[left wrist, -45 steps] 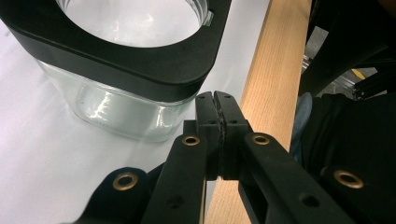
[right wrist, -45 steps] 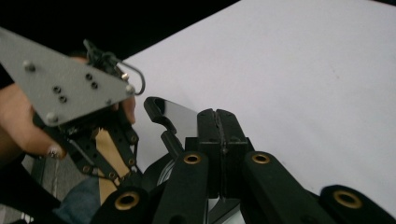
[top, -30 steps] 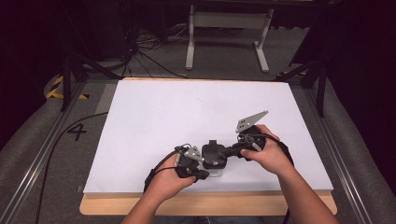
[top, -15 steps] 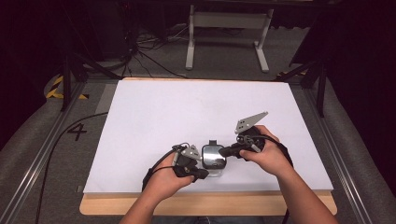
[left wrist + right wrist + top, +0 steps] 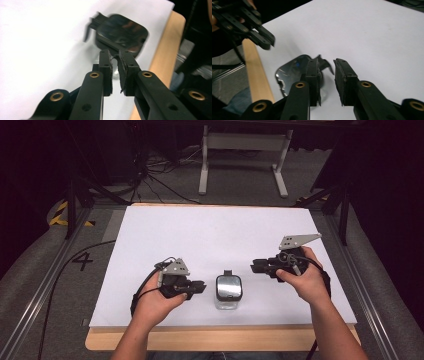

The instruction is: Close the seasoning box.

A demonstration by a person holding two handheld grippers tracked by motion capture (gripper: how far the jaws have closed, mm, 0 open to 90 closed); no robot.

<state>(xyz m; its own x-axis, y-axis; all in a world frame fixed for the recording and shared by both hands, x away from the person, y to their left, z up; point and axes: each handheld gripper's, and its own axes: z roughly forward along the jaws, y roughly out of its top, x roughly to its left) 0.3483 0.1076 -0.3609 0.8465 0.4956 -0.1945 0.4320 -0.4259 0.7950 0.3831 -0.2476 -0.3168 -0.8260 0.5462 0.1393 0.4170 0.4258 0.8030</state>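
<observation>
1. A clear container with a glossy dark lid (image 5: pixel 228 290) stands upright on the white sheet (image 5: pixel 215 235) that covers the table (image 5: pixel 220 337), near the sheet's front edge, between the two grippers and touching neither.
2. The lid has rounded corners and a small black latch tab (image 5: pixel 228 273) on its far side; in the left gripper view the lid (image 5: pixel 122 33) mirrors its surroundings.
3. The left gripper (image 5: pixel 197 287), held in the person's left hand (image 5: pixel 157 302), sits just left of the container with its tips pointing at it. Its fingers (image 5: pixel 106 72) stand a narrow gap apart and hold nothing.
4. The right gripper (image 5: pixel 255 266), in the right hand (image 5: pixel 305 280), is up and to the right of the container, clear of it. Its fingers (image 5: pixel 343 80) are moderately spread, empty, with the lid (image 5: pixel 292 72) showing behind the left one.
5. In the right gripper view the left gripper (image 5: pixel 265 41) shows at the upper left, above the table's wooden edge (image 5: pixel 258 75).
6. A black cable (image 5: pixel 142 292) loops from the left gripper across the sheet.
</observation>
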